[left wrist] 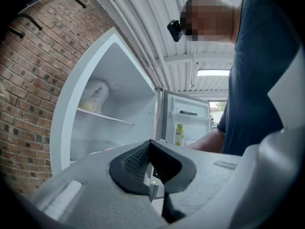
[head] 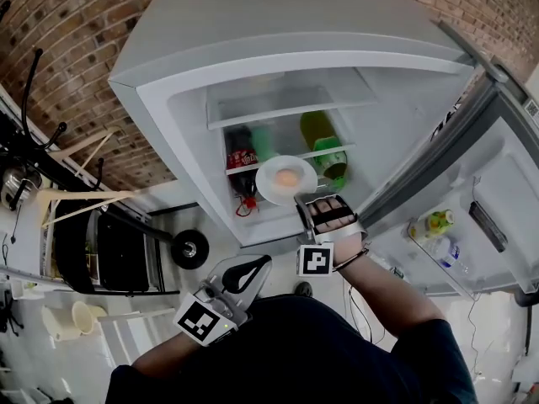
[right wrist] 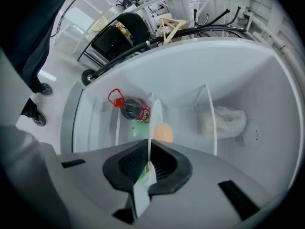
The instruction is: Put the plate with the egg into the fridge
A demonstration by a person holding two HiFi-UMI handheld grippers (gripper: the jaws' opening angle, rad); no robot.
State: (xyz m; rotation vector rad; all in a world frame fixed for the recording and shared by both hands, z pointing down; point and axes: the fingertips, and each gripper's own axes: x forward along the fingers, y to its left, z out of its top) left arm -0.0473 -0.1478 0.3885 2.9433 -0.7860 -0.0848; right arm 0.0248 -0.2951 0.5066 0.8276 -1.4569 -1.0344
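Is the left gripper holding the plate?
No, the right gripper pinches the plate by its rim; the left gripper is shut and empty.

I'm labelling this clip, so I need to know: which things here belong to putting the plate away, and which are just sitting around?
In the job: plate, clamped by the right gripper; egg on it; open fridge.

Just there: cola bottle, green bottle, yellow bottle in the door, idle shut left gripper.
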